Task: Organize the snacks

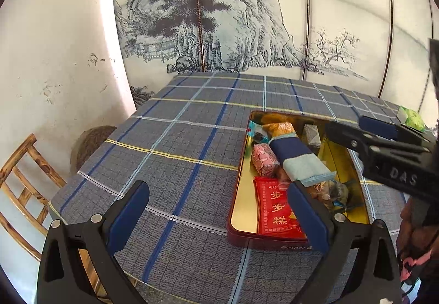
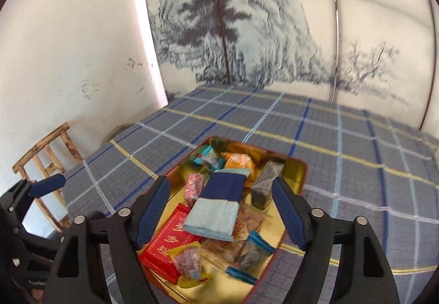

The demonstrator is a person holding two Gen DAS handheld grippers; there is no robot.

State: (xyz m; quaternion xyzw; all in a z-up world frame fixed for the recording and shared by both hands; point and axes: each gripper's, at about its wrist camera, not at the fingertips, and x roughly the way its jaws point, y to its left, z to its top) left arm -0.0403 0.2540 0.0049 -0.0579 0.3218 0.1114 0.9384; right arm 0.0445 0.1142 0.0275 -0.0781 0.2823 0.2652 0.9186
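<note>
A red tin with a gold inside sits on the plaid tablecloth and holds several wrapped snacks. A long navy and light-blue packet lies on top of them, beside a red packet with gold characters, a pink one and an orange one. My left gripper is open and empty, low at the tin's left front. My right gripper is open above the tin, its fingers either side of the navy packet; it also shows in the left wrist view.
A green packet lies on the cloth at the far right. A wooden chair stands off the table's left edge by the white wall. A painted screen stands behind the table.
</note>
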